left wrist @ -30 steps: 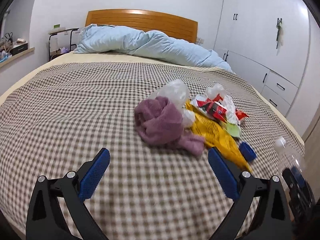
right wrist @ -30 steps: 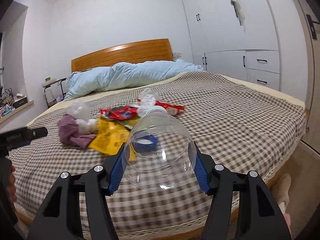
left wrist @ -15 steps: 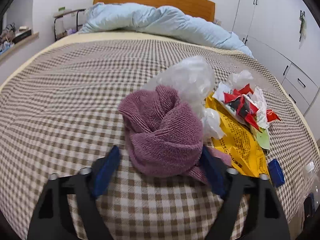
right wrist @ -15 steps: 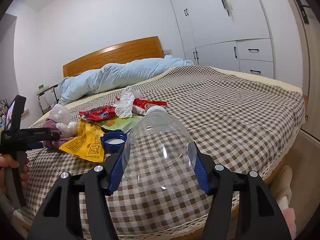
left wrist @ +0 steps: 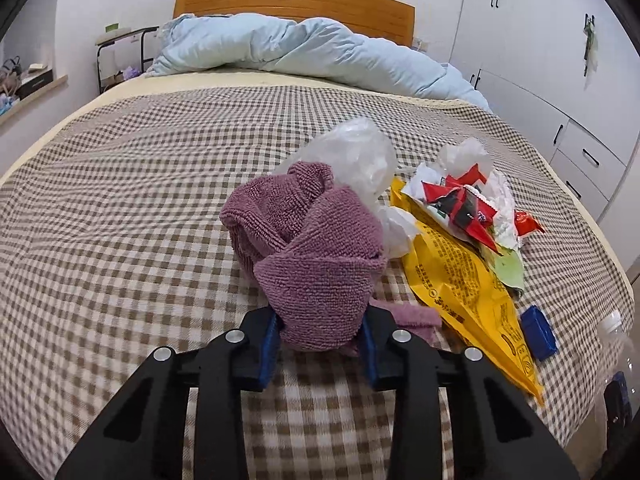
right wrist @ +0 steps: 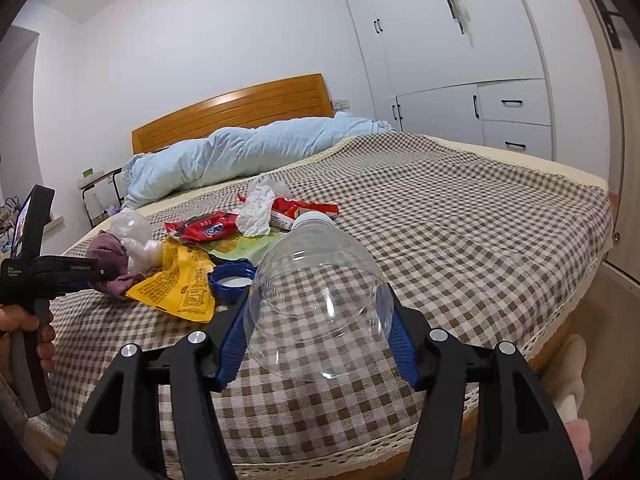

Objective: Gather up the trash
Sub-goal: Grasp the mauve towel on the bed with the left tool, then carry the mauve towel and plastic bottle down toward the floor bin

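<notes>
left gripper point(left wrist: 322, 338) jaws, just closing, pinch the purple towel point(left wrist: 308, 256); right gripper point(right wrist: 318, 346) clamps the clear bottle point(right wrist: 320, 300); next: lift the towel clear.

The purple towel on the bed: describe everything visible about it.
The purple towel is a mauve, looped terry cloth, crumpled into a loose knot with folds twisting over each other and a flat corner trailing out to its right. It lies on the checked bedspread, against a crumpled clear plastic bag behind it and beside a yellow wrapper. The left tool has just been closing; its blue pads now pinch the towel's near bulge from both sides.
</notes>
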Demonstrator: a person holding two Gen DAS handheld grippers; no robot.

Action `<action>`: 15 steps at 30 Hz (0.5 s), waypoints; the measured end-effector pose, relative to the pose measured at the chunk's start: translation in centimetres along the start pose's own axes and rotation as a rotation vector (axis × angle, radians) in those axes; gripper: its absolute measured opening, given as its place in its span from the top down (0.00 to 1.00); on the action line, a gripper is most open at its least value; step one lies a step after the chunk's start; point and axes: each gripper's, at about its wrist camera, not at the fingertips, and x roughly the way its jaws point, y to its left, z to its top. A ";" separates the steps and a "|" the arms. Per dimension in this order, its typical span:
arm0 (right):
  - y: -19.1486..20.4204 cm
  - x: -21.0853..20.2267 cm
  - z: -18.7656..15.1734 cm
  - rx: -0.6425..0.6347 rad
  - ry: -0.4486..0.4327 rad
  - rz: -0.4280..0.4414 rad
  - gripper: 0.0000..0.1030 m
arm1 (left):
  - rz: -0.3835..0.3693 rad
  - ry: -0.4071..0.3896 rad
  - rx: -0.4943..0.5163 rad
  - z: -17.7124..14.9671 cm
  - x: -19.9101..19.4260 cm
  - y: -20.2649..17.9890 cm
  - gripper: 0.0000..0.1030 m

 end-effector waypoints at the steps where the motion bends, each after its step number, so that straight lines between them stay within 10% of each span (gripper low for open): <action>1: 0.1 -0.3 0.1 -0.002 -0.003 0.002 0.42 | 0.000 -0.003 0.002 0.0 -0.3 0.0 0.71; 15: 1.3 -5.1 2.2 -0.031 -0.050 0.033 0.42 | -0.005 -0.050 0.020 -0.2 -7.3 -0.2 0.71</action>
